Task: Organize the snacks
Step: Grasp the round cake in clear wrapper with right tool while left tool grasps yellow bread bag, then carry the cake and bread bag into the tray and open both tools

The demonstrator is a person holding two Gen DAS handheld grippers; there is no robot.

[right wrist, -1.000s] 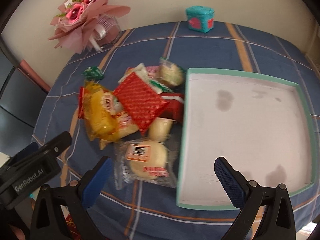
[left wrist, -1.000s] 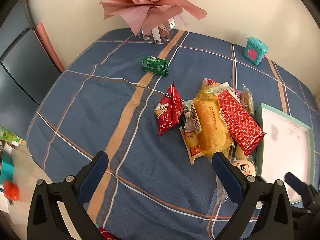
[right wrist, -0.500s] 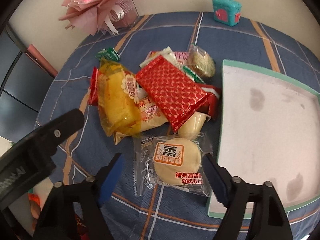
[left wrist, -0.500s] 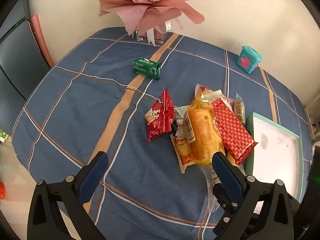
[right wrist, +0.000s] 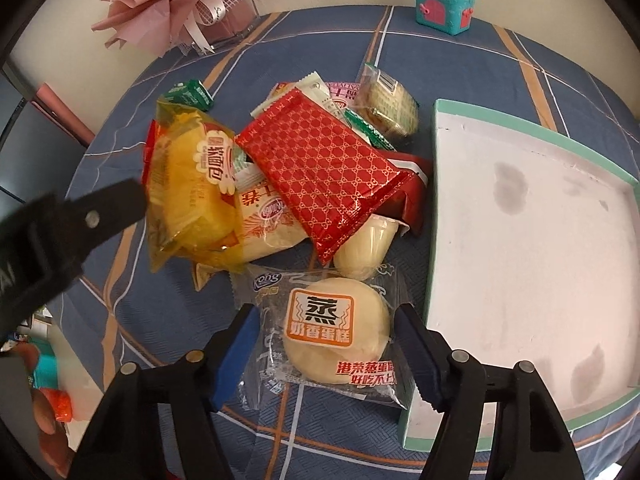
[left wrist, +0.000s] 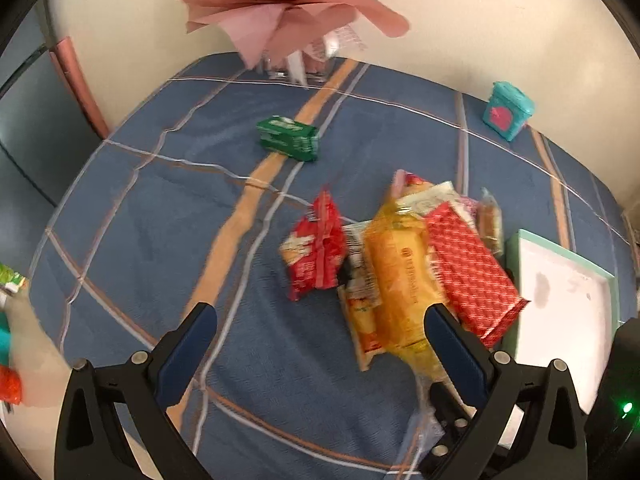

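A pile of snacks lies on the blue plaid tablecloth: a yellow bread pack [right wrist: 188, 196], a red patterned pack [right wrist: 320, 168], a small red bag [left wrist: 316, 256] and a green box [left wrist: 288, 138]. My right gripper [right wrist: 326, 354] is half closed around a clear-wrapped steamed cake [right wrist: 334, 330]; its blue pads stand at the wrapper's two sides. A white tray with a mint rim [right wrist: 532, 216] lies just right of the cake. My left gripper [left wrist: 320, 352] is open and empty, above the table, left of the pile.
A pink bouquet in a clear vase [left wrist: 296, 12] and a teal toy chest [right wrist: 444, 0] stand at the table's far edge. A round jelly cup [right wrist: 368, 248] lies between the cake and the red pack. A biscuit pack [right wrist: 388, 104] lies behind the pile.
My right gripper moved left and down onto the steamed cake and narrowed around it. My left gripper drew back a little and stayed open.
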